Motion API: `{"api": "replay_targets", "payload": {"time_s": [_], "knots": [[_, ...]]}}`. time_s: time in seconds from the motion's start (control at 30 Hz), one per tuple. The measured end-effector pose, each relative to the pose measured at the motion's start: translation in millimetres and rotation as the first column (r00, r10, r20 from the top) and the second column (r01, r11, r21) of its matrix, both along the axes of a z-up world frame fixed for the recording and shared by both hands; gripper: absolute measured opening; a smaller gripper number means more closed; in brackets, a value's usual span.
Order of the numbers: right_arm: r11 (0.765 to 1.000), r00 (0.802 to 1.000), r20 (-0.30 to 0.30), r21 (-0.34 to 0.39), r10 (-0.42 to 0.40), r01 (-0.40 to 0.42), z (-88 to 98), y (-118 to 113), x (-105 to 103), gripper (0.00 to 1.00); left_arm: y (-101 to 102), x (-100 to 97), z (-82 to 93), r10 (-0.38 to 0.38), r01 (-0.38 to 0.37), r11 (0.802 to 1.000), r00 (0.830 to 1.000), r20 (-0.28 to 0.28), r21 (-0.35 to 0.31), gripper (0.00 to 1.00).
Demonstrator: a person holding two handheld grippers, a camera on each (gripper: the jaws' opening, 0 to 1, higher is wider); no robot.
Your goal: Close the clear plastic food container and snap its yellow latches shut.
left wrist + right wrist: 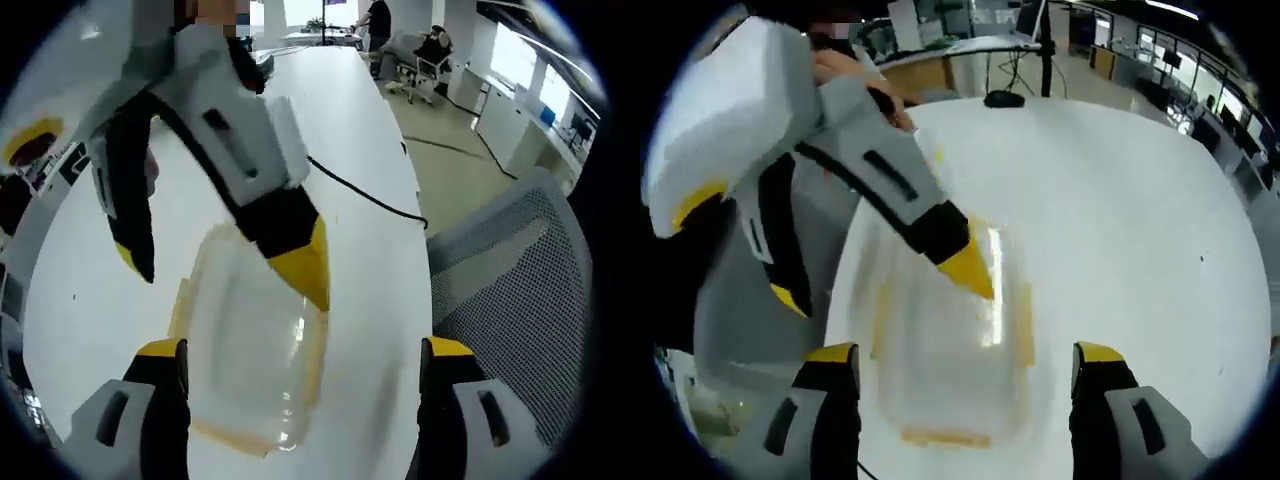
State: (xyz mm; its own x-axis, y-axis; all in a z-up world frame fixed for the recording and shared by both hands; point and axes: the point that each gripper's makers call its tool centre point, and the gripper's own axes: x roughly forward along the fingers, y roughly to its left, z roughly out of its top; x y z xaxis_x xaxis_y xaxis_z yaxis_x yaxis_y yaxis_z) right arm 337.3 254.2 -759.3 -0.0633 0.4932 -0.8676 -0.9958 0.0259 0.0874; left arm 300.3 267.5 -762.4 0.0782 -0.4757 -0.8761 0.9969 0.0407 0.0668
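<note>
— One clear plastic food container (250,345) is lying flat on the white table (360,130), isn't it?

— Yes, it is sitting between the jaws of the left hand-held gripper (305,365), its yellow latches (180,300) showing along the edges. In the right gripper view the same container (950,355) is lying between the jaws of the right hand-held gripper (965,370), blurred.

— Are the jaws gripping it?

— No. Both hand-held grippers are standing wide apart, released, with nothing pinched. In the left gripper view, the right one is reaching in from above, one yellow tip pointing down at the lid's far right part; whether it is touching, I cannot tell.

— And around the container?

— A black cable (365,195) is trailing across the table beyond it, a grey mesh chair (520,270) is standing just beside the table's edge, and people are sitting far off in the office.
</note>
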Motion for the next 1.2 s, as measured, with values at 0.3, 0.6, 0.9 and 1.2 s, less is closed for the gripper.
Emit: {"api": "replay_targets", "payload": {"time_s": [0.3, 0.6, 0.9, 1.2], "knots": [[0.998, 0.993, 0.109, -0.043, -0.038, 0.043, -9.7, -12.5, -6.8, 0.87, 19.2, 9.3, -5.2, -0.033, 0.036, 0.997, 0.998, -0.049, 0.066, 0.99], [0.994, 0.994, 0.099, -0.085, -0.056, 0.064, -13.6, -20.5, -9.8, 0.86, 27.9, 20.6, -10.2, -0.076, 0.078, 0.991, 0.997, -0.026, 0.111, 0.98], [0.990, 0.993, 0.095, -0.123, -0.063, 0.074, -23.8, -27.1, -8.3, 0.86, 39.5, 28.4, -24.4, -0.111, 0.110, 0.978, 0.994, -0.004, 0.175, 0.97], [0.989, 0.993, 0.095, -0.130, -0.064, 0.076, -26.7, -26.4, -9.3, 0.84, 38.7, 32.0, -31.6, -0.108, 0.107, 0.976, 0.994, -0.009, 0.190, 0.93]]}}
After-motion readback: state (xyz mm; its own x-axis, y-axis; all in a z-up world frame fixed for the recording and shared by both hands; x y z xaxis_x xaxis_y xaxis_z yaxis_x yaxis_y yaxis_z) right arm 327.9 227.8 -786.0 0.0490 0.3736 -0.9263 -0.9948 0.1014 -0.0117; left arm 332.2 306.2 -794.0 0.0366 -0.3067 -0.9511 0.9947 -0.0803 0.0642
